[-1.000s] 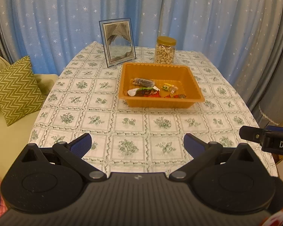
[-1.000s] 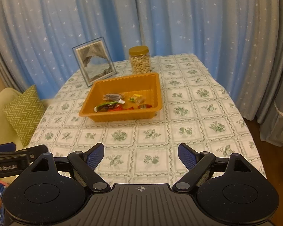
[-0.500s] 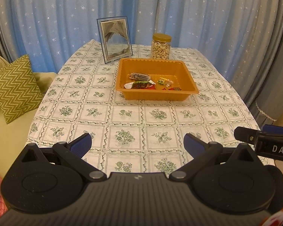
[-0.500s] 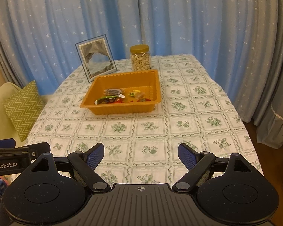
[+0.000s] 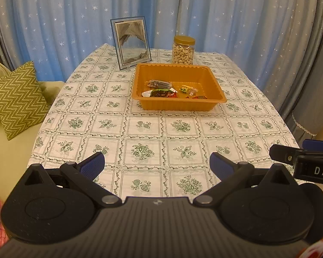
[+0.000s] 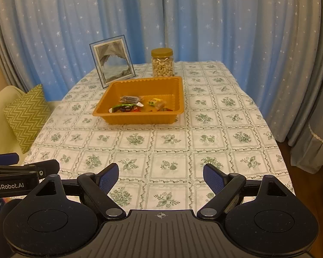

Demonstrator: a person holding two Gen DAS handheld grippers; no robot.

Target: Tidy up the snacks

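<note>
Task looks essentially done, judging by layout: table (image 5: 109, 126) fills the centre of both views, and no loose snack shows anywhere on the tablecloth I can see. Orange tray (image 5: 213, 81) sits upper centre of frame, and all the wrapped snacks (image 5: 161, 92) lie inside it, bunched toward its near wall. Cashew jar (image 5: 183, 50) stands just behind the tray, lid on; picture frame (image 5: 131, 43) upright to its left in the picture. If the jar also belongs in the tray, that's the only step left. Can't say.

Both tools are low in the frame, over the near table edge, well apart from the tray. Left gripper (image 5: 157, 165): jaws spread wide, nothing between them. Right gripper (image 6: 161, 178): same, spread and empty.

Hard to make out:
- Near-side snacks partly hidden behind the tray's front wall; count probably five or six, not certain.
- Wrapper labels too small to read.
- Near table edge hidden under the gripper bodies, so anything lying there wouldn't show.
- Each view catches only a side sliver of the other tool.
</note>
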